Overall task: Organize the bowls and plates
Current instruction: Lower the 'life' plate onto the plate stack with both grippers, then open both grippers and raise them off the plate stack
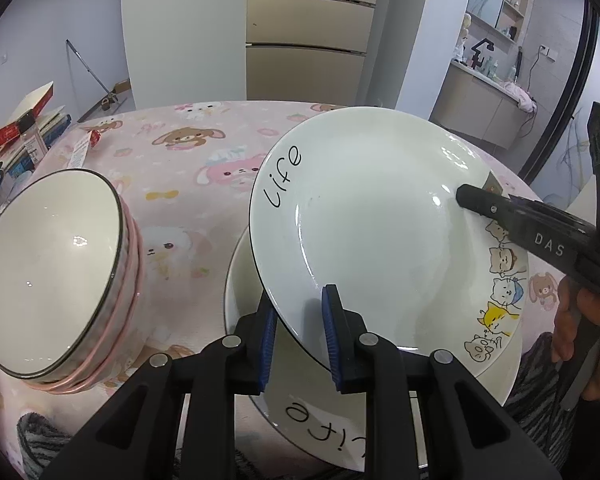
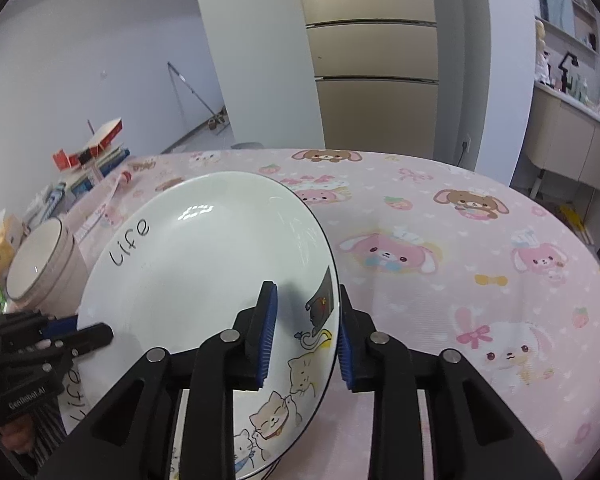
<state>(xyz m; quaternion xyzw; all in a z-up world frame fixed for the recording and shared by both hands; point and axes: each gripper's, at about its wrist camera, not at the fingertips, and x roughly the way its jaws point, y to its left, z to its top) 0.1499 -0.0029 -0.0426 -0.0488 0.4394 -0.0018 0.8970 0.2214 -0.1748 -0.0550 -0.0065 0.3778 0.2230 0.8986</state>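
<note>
Table [image 2: 440, 248]: round, under a pink cloth printed with bunnies and bears; carries all the crockery.
Top plate [image 1: 372, 216]: white, black-edged, "Life" written at one side and cartoon cats along the other; tilted, raised off the plate beneath, its rim between the fingers of both claws.
Lower plate [image 1: 324, 420]: same pattern, flat on the cloth under the top plate, mostly hidden; its "Life" lettering shows at the near edge.
Bowls [image 1: 56, 276]: a short nested stack, white inside, pink ribbed outside, dark rims; on the cloth to the left of the plates, apart from them.
Left claw [image 1: 300, 336]: blue pads straddle the top plate's near-left rim, one above and one below, narrow gap; whether the pads press the rim cannot be told.
Right claw [image 2: 308, 340]: pads straddle the rim by the cat drawings; a clear gap shows between the outer pad and the plate's edge, so spread, not pinching.
Hand [image 1: 576, 336]: wrapped around the right claw's grip, at the right edge of the left view.
Clutter [image 2: 88, 152]: red and white cartons, books and packets at the table's far left edge, well apart from the plates.
</note>
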